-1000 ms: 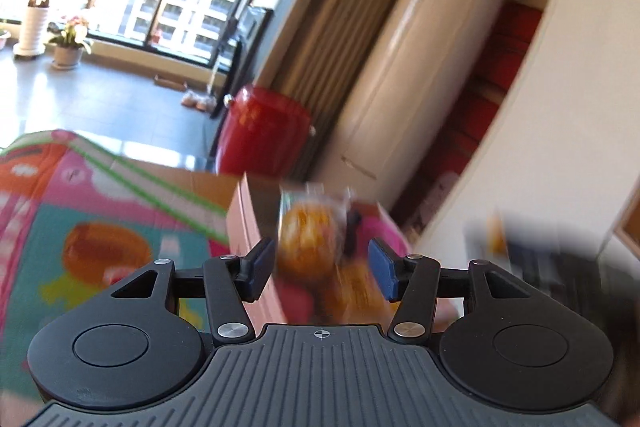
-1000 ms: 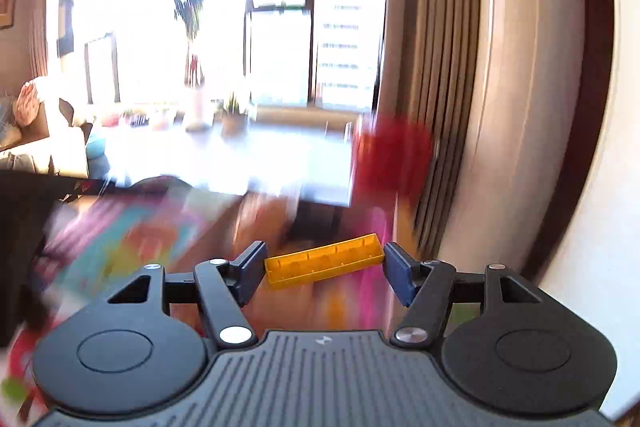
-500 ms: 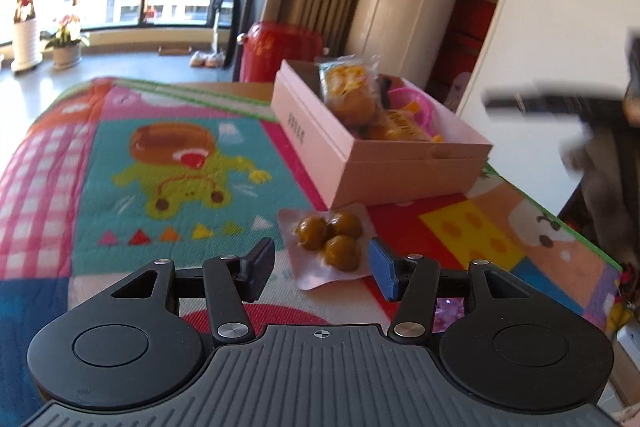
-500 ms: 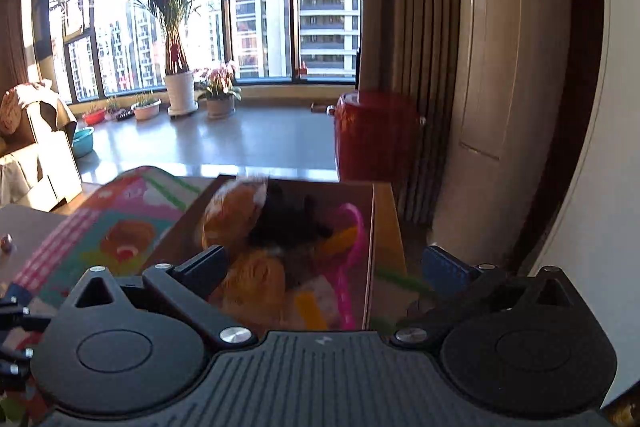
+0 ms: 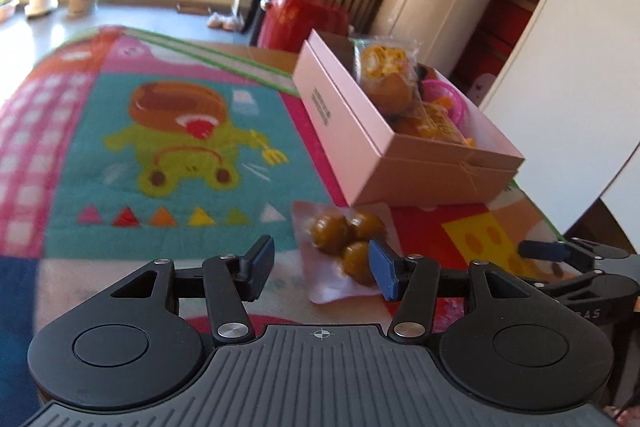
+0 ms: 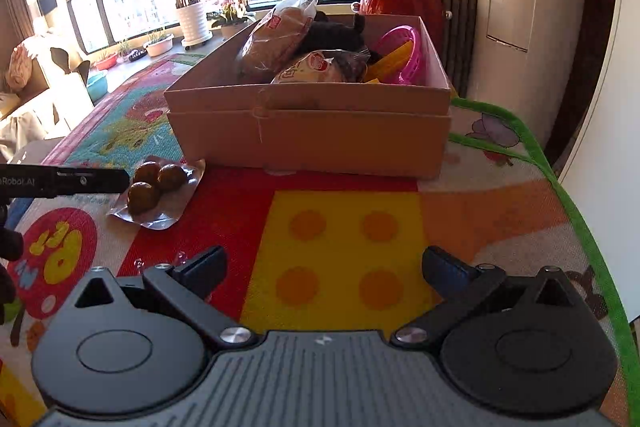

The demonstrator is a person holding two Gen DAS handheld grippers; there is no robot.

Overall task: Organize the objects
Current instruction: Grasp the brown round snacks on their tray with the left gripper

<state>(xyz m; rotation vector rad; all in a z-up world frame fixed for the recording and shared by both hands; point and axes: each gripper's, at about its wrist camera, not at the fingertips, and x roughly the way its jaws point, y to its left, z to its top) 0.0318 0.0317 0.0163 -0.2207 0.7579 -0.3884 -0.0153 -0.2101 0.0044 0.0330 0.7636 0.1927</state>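
Note:
A pink cardboard box (image 5: 344, 115) (image 6: 312, 131) stands on the colourful mat and holds wrapped buns (image 6: 276, 39), a black item, a pink basket (image 6: 400, 55) and a yellow piece. A clear packet of three brown balls (image 5: 344, 243) (image 6: 154, 189) lies on the mat just in front of the box. My left gripper (image 5: 322, 263) is open and empty, low over the mat, with the packet just ahead of its right finger. My right gripper (image 6: 324, 267) is wide open and empty over the yellow patch, short of the box.
The mat (image 5: 160, 147) covers the table; its green border (image 6: 580, 227) marks the right edge. A white wall panel (image 5: 580, 67) stands close on the right. A red bin (image 5: 304, 15), curtain and window lie behind the box. The left gripper's finger (image 6: 64, 181) shows at the right view's left.
My right gripper has let go of the yellow piece, opened wide and pulled back from above the box. My left gripper has drawn back and lowered toward the packet of brown balls.

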